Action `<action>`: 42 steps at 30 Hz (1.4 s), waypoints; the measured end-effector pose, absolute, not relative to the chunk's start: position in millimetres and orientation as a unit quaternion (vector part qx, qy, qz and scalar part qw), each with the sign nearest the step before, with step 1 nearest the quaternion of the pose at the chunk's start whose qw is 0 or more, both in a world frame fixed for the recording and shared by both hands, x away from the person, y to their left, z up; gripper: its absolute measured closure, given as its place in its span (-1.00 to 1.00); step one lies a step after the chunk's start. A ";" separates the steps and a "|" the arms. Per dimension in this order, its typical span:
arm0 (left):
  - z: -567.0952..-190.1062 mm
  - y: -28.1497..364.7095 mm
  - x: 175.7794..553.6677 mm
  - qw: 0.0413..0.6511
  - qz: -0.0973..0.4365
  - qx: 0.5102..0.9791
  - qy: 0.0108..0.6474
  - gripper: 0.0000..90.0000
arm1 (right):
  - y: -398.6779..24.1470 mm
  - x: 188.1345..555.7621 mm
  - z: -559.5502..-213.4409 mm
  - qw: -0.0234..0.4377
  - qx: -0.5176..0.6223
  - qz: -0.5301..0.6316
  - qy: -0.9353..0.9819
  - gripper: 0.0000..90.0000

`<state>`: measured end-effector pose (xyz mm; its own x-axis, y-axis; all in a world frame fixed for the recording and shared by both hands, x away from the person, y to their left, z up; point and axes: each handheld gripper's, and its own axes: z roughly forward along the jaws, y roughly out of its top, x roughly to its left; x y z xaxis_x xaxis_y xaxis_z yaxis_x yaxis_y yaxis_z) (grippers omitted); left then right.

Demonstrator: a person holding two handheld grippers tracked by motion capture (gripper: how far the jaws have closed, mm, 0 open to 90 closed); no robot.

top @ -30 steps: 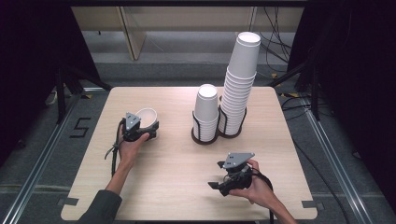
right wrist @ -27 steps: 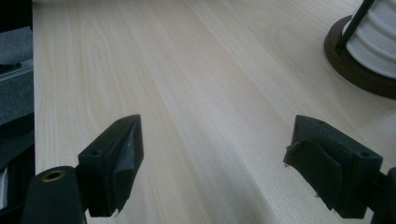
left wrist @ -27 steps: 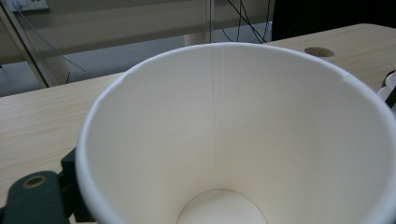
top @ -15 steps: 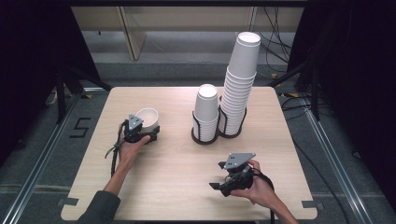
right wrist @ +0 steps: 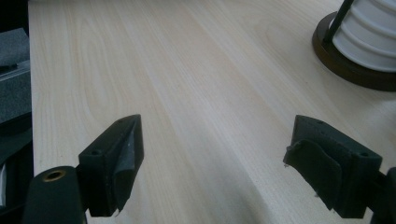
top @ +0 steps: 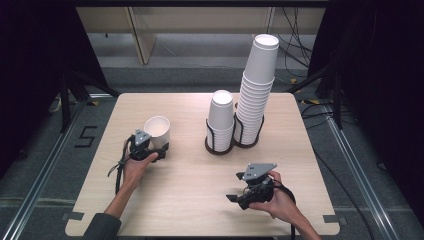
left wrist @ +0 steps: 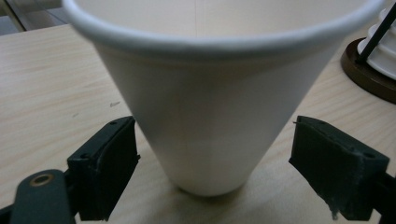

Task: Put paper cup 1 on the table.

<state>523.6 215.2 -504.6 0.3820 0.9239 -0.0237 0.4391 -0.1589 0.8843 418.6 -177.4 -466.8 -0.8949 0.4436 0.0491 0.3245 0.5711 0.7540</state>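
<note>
A white paper cup [top: 157, 131] [left wrist: 205, 116] stands upright, mouth up, on the left part of the wooden table [top: 195, 210]. My left gripper [top: 159, 148] [left wrist: 215, 172] reaches it from the near side, one jaw on each side of the cup's narrow base. The jaws have just been closing with the cup between them, but a small gap remains at each pad, so the gripper is open. My right gripper [top: 234, 192] [right wrist: 215, 158] rests low at the near right, open, with bare wood between its jaws.
Two wire holders on dark round bases stand at the table's middle back. One has a short stack of upside-down cups [top: 220, 120], the other a tall leaning stack [top: 256, 85]. A holder base [right wrist: 350, 63] lies ahead and right of my right gripper.
The cup and my left gripper sit slightly further right than a second ago. The right hand has not moved.
</note>
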 end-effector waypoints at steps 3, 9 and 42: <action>-502.9 217.2 516.4 0.437 0.279 0.705 0.484 -0.69 | -178.9 418.4 -466.0 0.073 0.224 0.408 0.882 -0.58; -494.9 219.1 495.7 0.453 0.271 0.698 0.484 -0.69 | -181.5 419.7 -464.2 0.078 0.229 0.414 0.877 -0.58; -494.4 170.2 373.7 0.508 0.234 0.734 0.385 -0.69 | -201.9 427.3 -458.7 0.103 0.291 0.437 0.845 -0.59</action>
